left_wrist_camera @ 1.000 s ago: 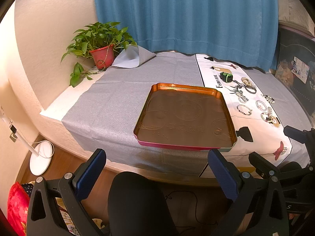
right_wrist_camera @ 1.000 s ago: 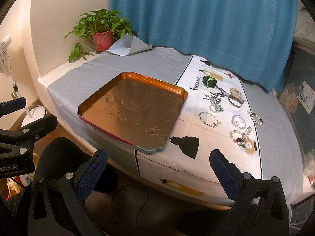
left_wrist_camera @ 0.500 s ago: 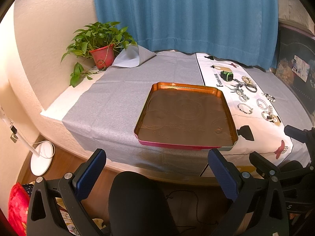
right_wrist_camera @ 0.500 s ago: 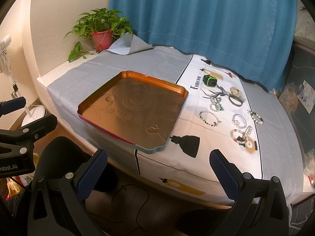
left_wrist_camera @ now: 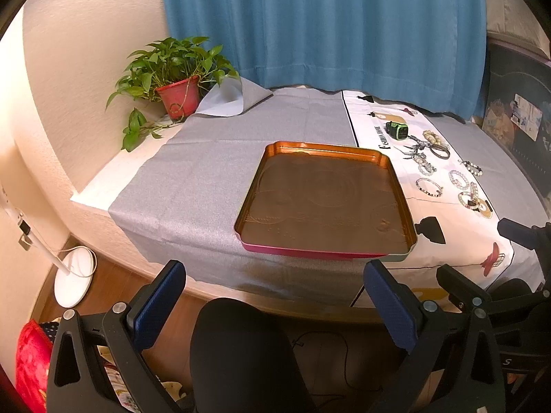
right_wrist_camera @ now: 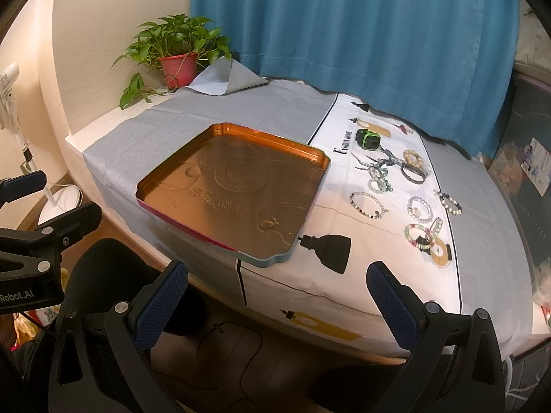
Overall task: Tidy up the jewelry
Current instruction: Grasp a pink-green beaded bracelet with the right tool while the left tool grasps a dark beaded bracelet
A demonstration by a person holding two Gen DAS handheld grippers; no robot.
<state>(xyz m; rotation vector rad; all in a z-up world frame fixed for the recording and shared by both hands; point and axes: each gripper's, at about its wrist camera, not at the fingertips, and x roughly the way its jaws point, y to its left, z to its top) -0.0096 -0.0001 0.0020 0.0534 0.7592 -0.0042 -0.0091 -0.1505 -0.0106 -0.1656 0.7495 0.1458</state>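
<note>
Copper-toned metal tray [right_wrist_camera: 237, 192] sits at frame centre on the bench [right_wrist_camera: 144, 127], straddling a grey cloth [left_wrist_camera: 193, 172] and a white printed cloth [right_wrist_camera: 344, 275]. The tray holds nothing. Jewelry lies on the white cloth, right of the tray and apart from it: beaded bracelets [right_wrist_camera: 368, 204], a dark band [right_wrist_camera: 413, 174] and a green-and-black watch [right_wrist_camera: 368, 139] toward the upper right. Left tool [left_wrist_camera: 275, 306]: released, jaws wide apart, gripping nothing, at lower frame short of the bench edge. Right tool [right_wrist_camera: 277, 306]: released, jaws wide apart, gripping nothing, also at lower frame short of the bench. A potted plant [right_wrist_camera: 177, 58] stands at upper left before a blue curtain [right_wrist_camera: 344, 34].
</note>
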